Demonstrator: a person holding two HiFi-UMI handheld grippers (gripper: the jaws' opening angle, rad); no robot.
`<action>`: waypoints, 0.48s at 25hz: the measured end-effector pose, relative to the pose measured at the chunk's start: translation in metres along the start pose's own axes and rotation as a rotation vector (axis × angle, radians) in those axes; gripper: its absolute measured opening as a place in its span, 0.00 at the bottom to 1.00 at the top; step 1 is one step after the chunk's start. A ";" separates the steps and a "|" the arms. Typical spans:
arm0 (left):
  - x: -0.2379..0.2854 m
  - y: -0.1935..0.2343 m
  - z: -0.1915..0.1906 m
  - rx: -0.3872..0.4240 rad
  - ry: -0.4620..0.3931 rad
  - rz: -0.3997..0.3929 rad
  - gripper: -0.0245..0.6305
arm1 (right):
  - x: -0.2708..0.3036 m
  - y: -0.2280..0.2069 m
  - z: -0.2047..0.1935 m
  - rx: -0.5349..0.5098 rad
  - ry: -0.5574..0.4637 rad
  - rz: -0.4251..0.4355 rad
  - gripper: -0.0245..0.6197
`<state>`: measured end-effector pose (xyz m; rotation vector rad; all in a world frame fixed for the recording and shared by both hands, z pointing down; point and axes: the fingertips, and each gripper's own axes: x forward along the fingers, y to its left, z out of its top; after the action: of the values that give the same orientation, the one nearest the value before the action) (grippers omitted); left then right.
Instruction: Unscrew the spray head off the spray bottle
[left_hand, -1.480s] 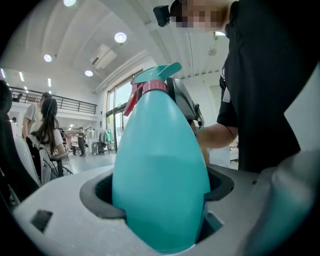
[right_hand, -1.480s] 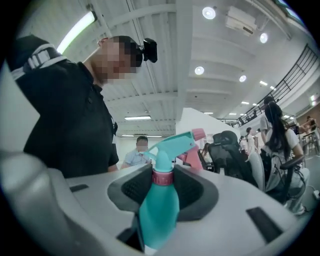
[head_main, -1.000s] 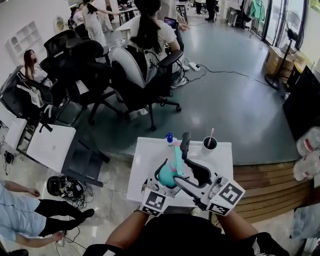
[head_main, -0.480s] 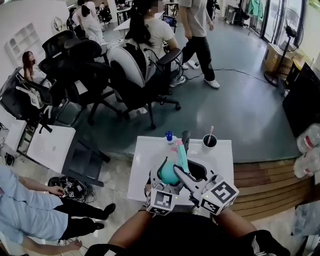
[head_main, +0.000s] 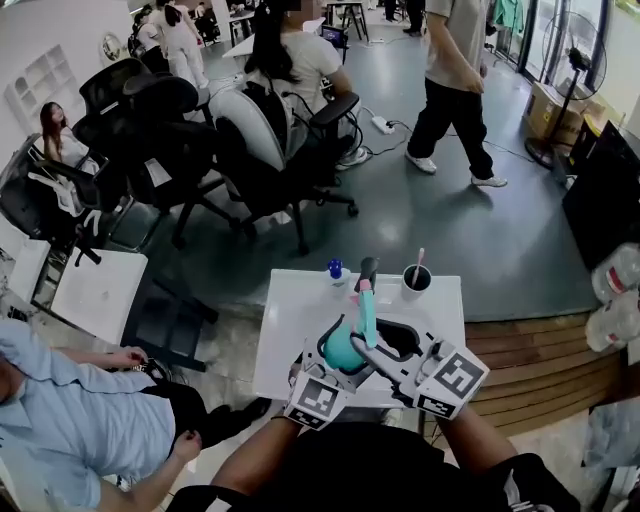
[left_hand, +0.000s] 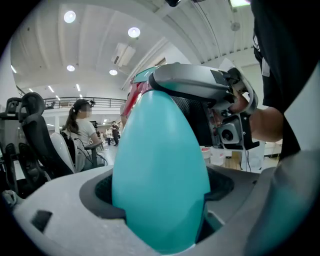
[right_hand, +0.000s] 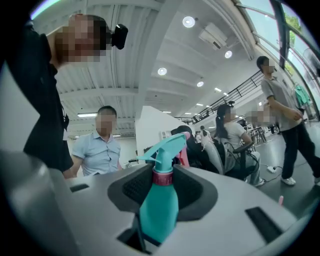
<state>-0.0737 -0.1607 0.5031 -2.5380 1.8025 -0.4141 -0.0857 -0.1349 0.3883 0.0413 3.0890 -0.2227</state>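
**Both holds taken, spray head not yet off**

From where I stand, the job looks to be at its start. The spray bottle (head_main: 342, 352) is held up between the two tools, over the near edge of the white surface (head_main: 290, 325) and, as far as I can tell, not resting on it. The left tool (left_hand: 160, 192) is clamped round the fat teal body, its padded jaws pressed against both sides. The right tool (right_hand: 163, 182) has just been closing its jaws. They sit on the bottle's narrow top, with the pads flanking the pink collar (right_hand: 162, 177) where the spray head (right_hand: 166, 149) meets the neck. So one tool steadies the body and the other has the part that must turn.

What is done: the bottle is picked up and both holds are taken. What is left is nearly everything that matters. The spray head sits on the bottle, with its teal nozzle and pink trigger above the collar. I see no gap beneath the collar to suggest any thread has been loosened, though a small turn would be hard to spot. My guess is that the twisting comes next, likely in several bites, and then the head is lifted free.

A cup (head_main: 417, 284) stands at the far edge of the surface, well apart from the bottle.
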 end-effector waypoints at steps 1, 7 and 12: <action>0.000 -0.002 0.002 -0.002 -0.007 -0.020 0.73 | -0.001 0.001 0.001 -0.011 0.002 0.024 0.25; 0.000 -0.020 0.008 0.035 -0.045 -0.130 0.73 | -0.013 0.016 0.002 -0.114 0.023 0.253 0.25; 0.003 -0.031 0.009 0.031 -0.058 -0.183 0.73 | -0.022 0.021 0.002 -0.121 0.040 0.366 0.25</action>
<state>-0.0419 -0.1539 0.4994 -2.6740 1.5385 -0.3625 -0.0631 -0.1146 0.3842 0.6053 3.0506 -0.0190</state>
